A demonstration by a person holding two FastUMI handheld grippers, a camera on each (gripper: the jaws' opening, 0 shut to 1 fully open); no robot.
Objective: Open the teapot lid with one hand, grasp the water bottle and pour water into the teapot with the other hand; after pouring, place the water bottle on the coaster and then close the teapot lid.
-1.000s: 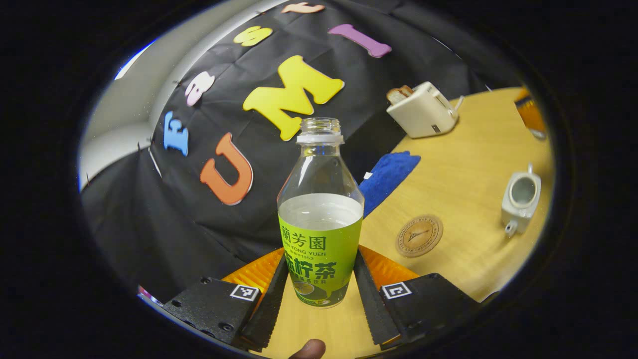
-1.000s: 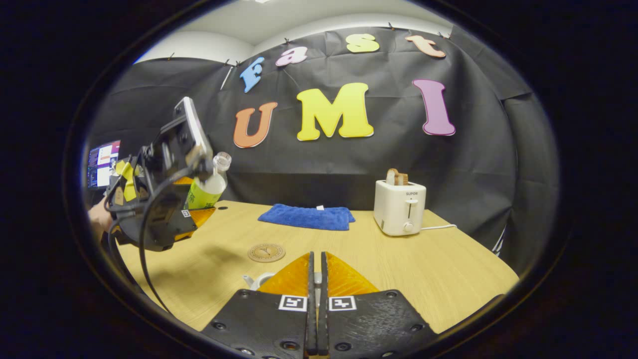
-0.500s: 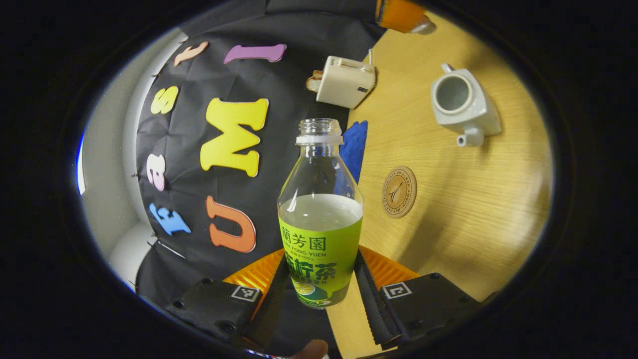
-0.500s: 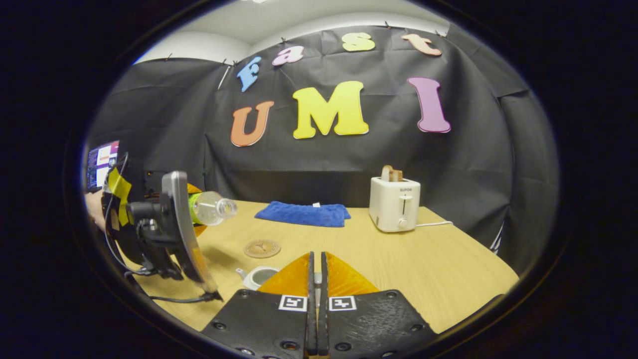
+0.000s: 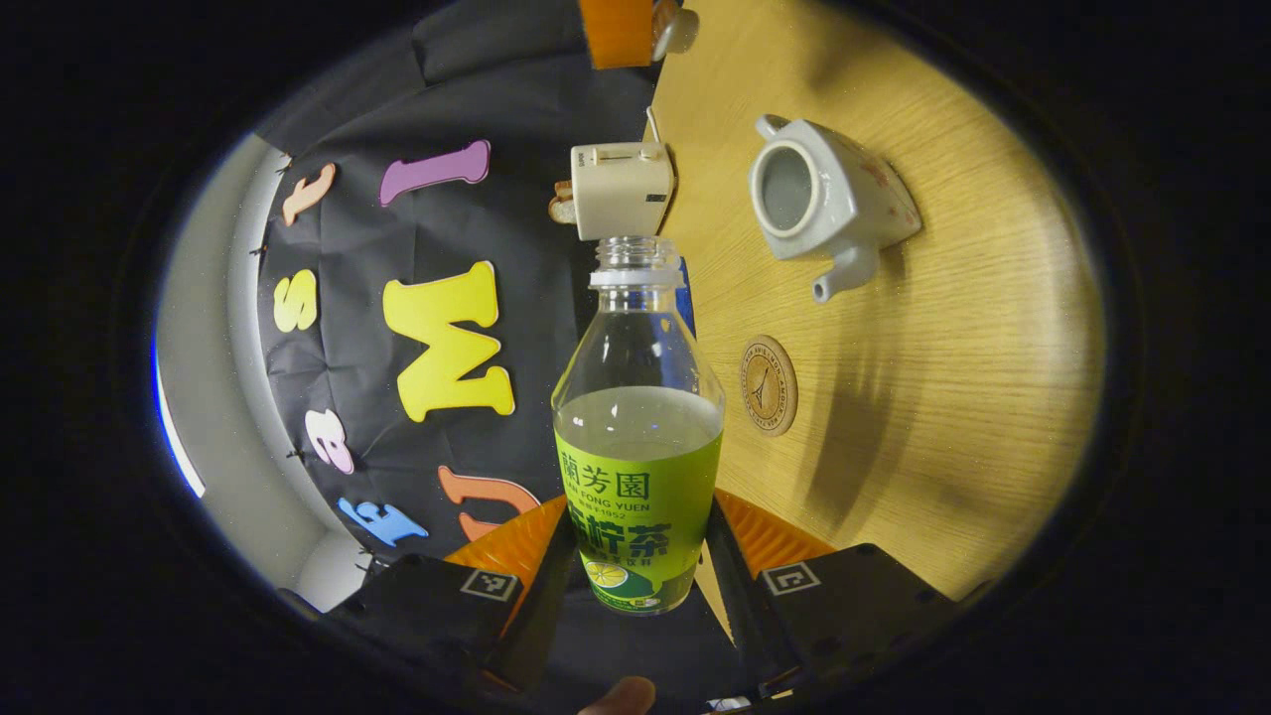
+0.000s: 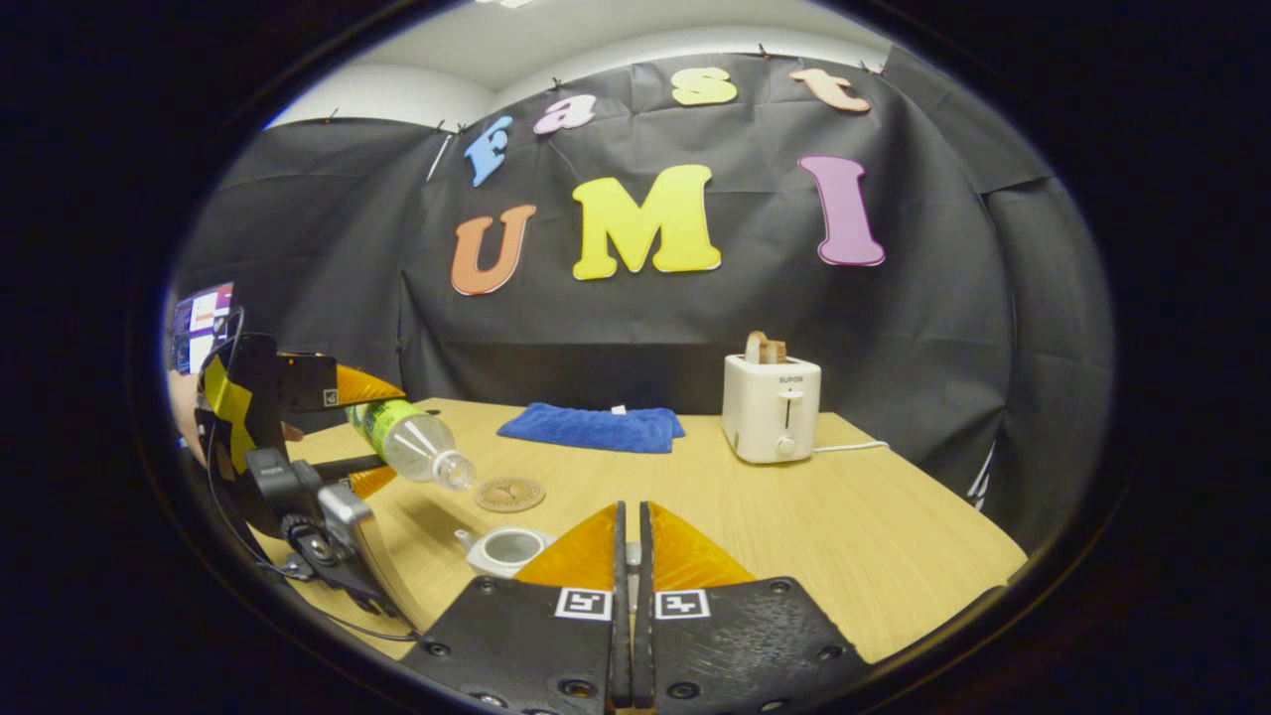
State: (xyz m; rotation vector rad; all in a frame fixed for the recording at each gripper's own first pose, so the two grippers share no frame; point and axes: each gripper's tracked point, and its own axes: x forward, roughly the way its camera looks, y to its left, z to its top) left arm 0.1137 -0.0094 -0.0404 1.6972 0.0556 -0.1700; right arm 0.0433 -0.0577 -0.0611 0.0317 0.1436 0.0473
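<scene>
Table [image 6: 794,516] carries the lidless teapot [image 5: 824,199] near the coaster [image 5: 768,384]; left tongs [image 5: 640,566] clamp the bottle [image 5: 638,437], tipped neck-down (right gripper view); right tongs [image 6: 632,556] pressed together, contents hidden

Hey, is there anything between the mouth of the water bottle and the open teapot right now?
Nothing visible. The water bottle, held by the left gripper, tilts mouth-down above the table, with open air between its mouth and the uncovered teapot. The coaster lies flat, farther back and off that path.
</scene>
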